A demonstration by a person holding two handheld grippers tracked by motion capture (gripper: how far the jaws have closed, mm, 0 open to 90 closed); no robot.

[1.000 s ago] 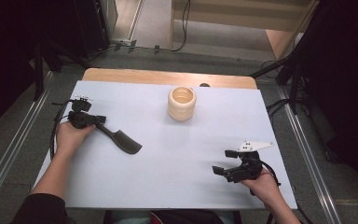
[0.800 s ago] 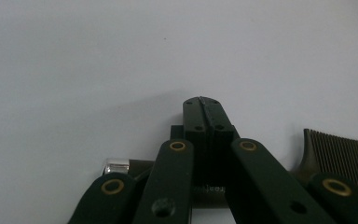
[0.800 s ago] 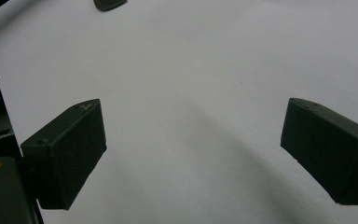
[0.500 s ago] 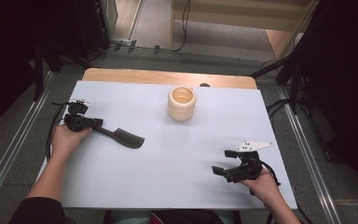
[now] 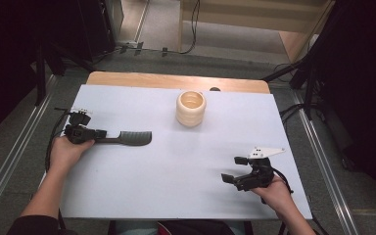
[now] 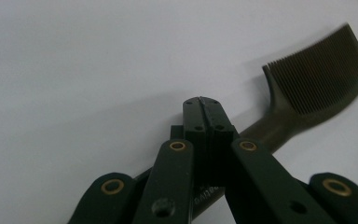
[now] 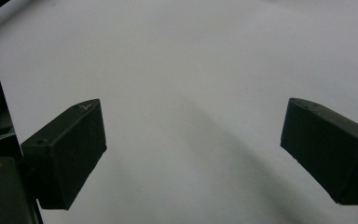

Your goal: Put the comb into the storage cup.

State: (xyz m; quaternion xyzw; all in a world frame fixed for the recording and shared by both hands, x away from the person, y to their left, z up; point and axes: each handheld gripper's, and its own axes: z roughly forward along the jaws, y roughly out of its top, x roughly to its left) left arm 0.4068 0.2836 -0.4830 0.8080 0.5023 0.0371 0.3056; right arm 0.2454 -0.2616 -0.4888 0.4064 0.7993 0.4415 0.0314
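Note:
A dark comb-like tool with a ribbed head (image 5: 136,138) (image 6: 321,79) lies level over the left part of the pale table sheet (image 5: 176,196). My left gripper (image 5: 100,134) (image 6: 204,105) is shut on its handle, and the head points right toward the middle. A cream ribbed cup (image 5: 191,108) stands upright at the back centre, apart from both grippers. Near the front right my right gripper (image 5: 232,170) (image 7: 193,154) rests open, its fingers (image 7: 70,154) wide apart over bare sheet with nothing between them.
A strip of wooden tabletop (image 5: 142,80) shows behind the sheet. Metal rails (image 5: 10,161) run along both sides of the table, and dark stands and cables (image 5: 318,88) crowd the back right.
The left hand has turned the tool: its head swung from pointing down-right to pointing level right, and the hand shifted slightly. The right gripper has stayed put.

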